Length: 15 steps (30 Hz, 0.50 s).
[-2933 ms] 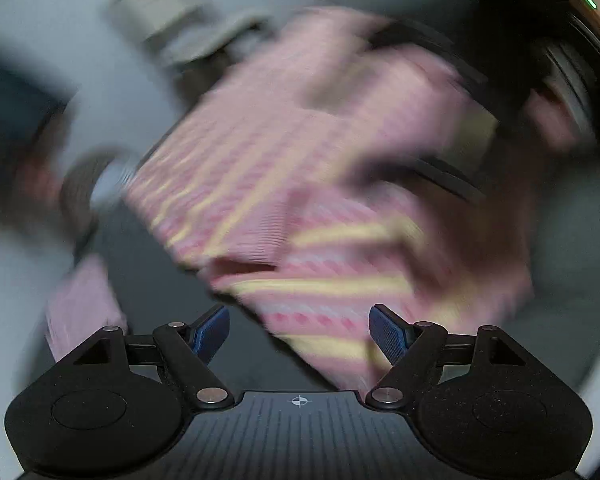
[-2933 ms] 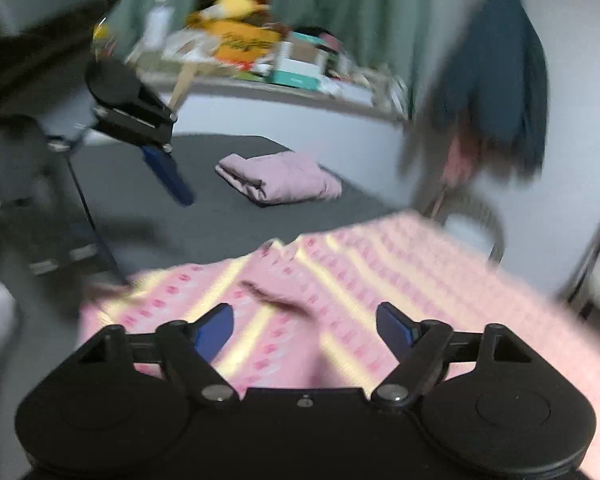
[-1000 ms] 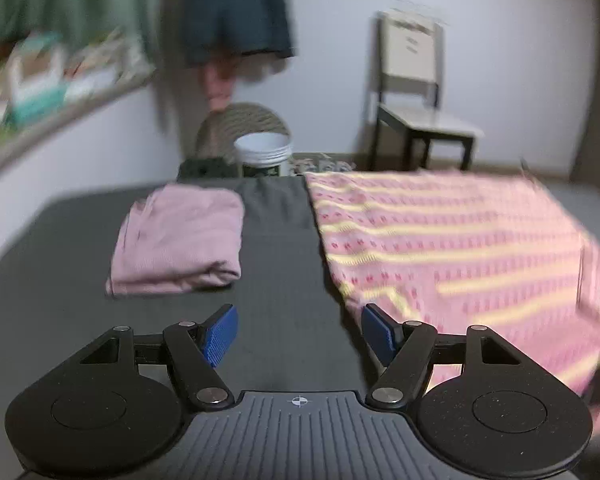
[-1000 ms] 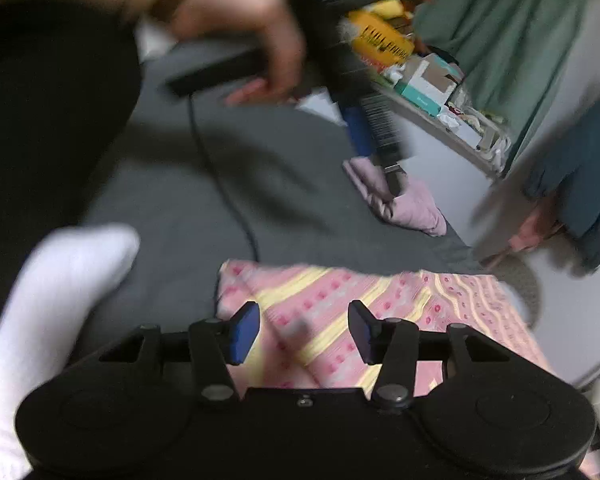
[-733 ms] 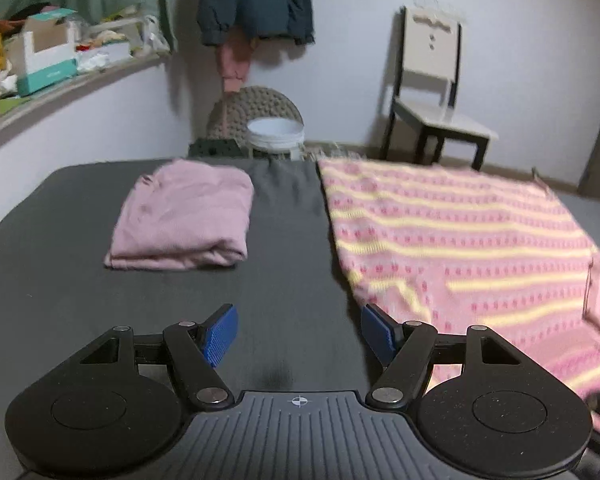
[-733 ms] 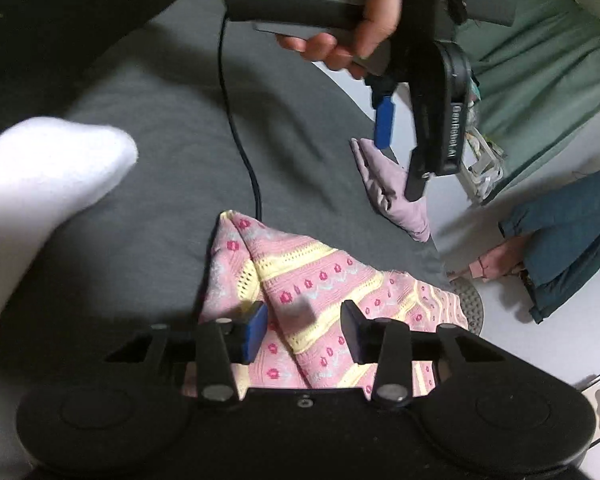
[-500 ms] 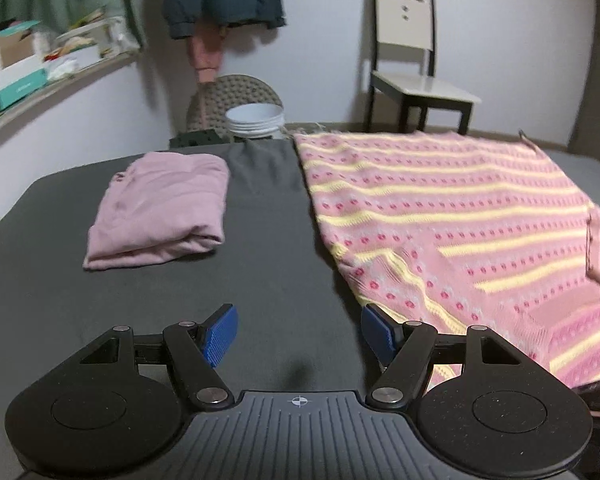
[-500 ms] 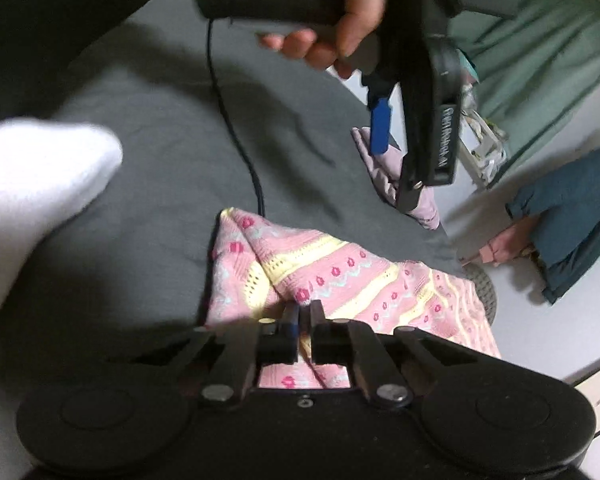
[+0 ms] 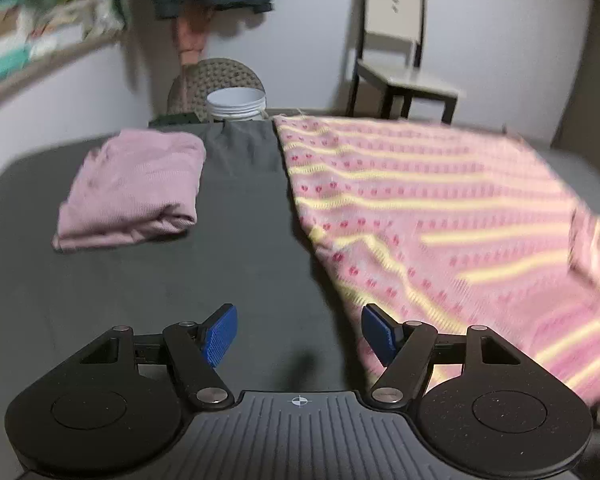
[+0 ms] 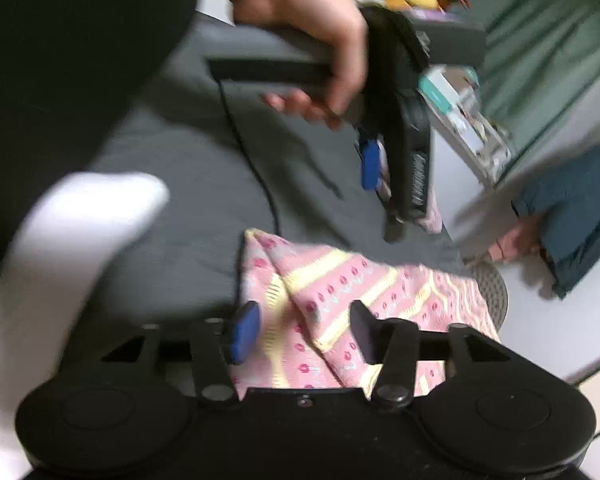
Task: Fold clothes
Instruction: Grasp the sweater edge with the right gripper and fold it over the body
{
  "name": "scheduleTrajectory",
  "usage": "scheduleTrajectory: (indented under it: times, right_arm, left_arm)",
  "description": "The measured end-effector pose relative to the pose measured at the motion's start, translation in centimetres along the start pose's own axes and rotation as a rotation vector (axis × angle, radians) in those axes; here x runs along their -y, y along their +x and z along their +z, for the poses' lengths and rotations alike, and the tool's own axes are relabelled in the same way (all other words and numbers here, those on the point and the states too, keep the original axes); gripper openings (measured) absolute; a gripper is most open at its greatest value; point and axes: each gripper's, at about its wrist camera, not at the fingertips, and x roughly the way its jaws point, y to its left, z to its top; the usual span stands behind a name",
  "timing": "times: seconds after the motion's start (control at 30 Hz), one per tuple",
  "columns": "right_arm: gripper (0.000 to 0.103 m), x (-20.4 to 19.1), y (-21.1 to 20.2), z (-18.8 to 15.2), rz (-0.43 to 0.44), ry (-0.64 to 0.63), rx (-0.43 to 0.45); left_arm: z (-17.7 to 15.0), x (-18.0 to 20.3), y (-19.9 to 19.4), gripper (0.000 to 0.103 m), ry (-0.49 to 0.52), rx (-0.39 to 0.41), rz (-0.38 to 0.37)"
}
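So, quick rundown:
Knit: pink-and-yellow patterned knit is spread flat over the dark surface, probably laid out ready for folding.
Done pile: folded mauve garment parked well off to its left.
Left hand-held gripper: jaws spread, empty, hovering beside the knit's near edge.
Right hand-held gripper: jaws spread around a bunched corner, not pinching.
Hand: wrapped round the left handle, held level.
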Motion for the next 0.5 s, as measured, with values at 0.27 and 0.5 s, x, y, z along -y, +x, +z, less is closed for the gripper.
scheduleTrajectory:
  times: [0.27, 0.5]
  right_arm:
    - [0.066, -2.3, 1.2, -0.5, -0.022, -0.053, -0.007]
    - [0.068, -2.5, 3.1, 1.2, -0.119, -0.030, 0.038]
  left_arm:
    - [-0.7, -1.7, 0.8, 0.080, -0.251, -0.026, -0.164]
    - [-0.7, -1.4, 0.9, 0.085, -0.243, -0.034, -0.115]
